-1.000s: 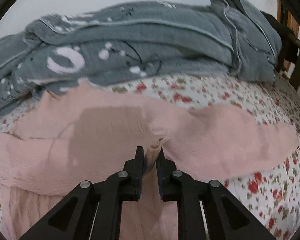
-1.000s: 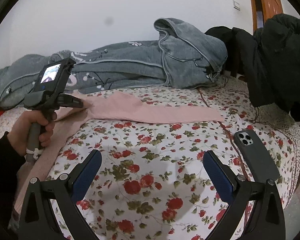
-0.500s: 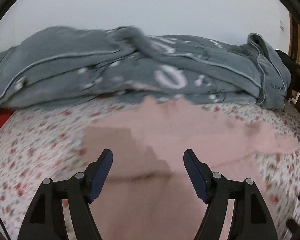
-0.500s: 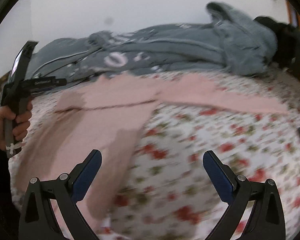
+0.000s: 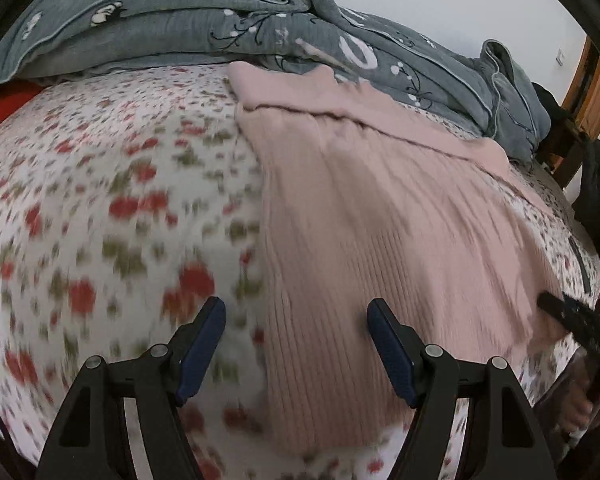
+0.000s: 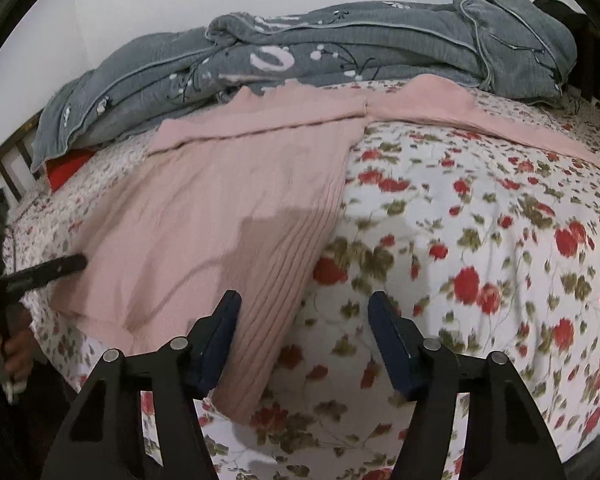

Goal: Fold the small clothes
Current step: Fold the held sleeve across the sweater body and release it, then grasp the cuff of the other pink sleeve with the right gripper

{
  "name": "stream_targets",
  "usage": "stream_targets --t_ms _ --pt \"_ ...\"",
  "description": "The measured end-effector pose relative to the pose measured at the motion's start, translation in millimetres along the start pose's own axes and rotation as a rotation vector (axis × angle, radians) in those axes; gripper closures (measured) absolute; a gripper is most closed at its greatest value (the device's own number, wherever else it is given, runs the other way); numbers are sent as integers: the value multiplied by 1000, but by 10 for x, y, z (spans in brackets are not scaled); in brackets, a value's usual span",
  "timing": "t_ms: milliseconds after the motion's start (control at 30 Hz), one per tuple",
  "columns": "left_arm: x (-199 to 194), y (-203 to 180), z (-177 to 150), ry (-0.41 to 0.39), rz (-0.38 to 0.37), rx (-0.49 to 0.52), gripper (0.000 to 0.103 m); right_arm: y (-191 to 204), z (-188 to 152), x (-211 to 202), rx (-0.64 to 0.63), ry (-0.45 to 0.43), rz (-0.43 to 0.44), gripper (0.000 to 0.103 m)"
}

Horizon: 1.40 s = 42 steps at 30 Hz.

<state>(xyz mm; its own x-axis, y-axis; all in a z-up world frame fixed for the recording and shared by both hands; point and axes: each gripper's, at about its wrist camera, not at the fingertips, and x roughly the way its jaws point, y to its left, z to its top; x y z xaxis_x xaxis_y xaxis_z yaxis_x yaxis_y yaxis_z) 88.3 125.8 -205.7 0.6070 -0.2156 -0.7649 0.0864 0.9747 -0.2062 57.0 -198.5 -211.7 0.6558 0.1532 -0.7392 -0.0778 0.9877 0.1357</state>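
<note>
One pink garment point(image 5: 380, 216); one grey quilt point(image 5: 220, 20); one floral sheet point(image 5: 100, 200); two grippers.

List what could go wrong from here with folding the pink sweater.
1. The pink sweater has one sleeve stretched far out across the floral bedsheet; folding the body first may leave it trailing.
2. Both the left gripper and right gripper are open over the sweater's lower side edges, so a pinch might catch the sheet too.
3. The sweater's top edge touches the grey quilt, which could snag.
</note>
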Motion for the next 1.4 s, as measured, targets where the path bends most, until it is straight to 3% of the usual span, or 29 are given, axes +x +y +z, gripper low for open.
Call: stream_targets --t_ms 33,67,100,133,233,333,467,567,667,700,733,800,833,867,967,1167,1400 --pt "-23 -27 -57 -11 11 7 33 15 -27 -9 -7 -2 -12 52" --pt "-36 -34 -72 -13 13 8 51 31 -34 -17 -15 -6 -23 61" --pt "-46 -47 -78 -8 7 3 65 36 -37 -28 -15 -6 -17 87" --pt "-57 -52 -66 -1 -14 0 94 39 -33 -54 -12 -4 21 98" --pt "-205 -8 -27 -15 -37 -12 97 29 -22 -286 -7 -102 6 99" --pt "-407 37 -77 -55 -34 10 97 -53 -60 -459 29 -139 21 99" --pt "-237 155 -257 30 -55 -43 96 -133 -273 -223 35 -40 -22 99" --pt "-232 142 -309 31 -43 -36 91 -107 -316 -198 14 -36 -27 97" --pt "-303 105 -262 13 11 -1 84 -151 -252 -323 -4 -30 8 73" --pt "-330 113 -231 -4 35 6 82 -184 -231 -392 -17 -54 1 59" --pt "-348 130 -190 -21 51 9 76 -203 -203 -444 -27 -79 -14 50" --pt "-363 160 -99 -49 65 9 60 -309 -109 -540 -38 -128 -42 49" --pt "-367 194 -26 -78 87 4 42 -385 -52 -587 -34 -148 -57 49" --pt "-370 215 38 -106 104 3 36 -478 27 -600 -26 -163 -76 49" --pt "-275 243 290 -140 145 10 36 -821 268 -585 19 -205 -140 48" --pt "193 332 816 -172 302 33 36 -1692 776 -368 175 -232 -276 47" --pt "621 627 958 -122 313 -37 35 -2558 1079 -34 316 -187 -314 46"
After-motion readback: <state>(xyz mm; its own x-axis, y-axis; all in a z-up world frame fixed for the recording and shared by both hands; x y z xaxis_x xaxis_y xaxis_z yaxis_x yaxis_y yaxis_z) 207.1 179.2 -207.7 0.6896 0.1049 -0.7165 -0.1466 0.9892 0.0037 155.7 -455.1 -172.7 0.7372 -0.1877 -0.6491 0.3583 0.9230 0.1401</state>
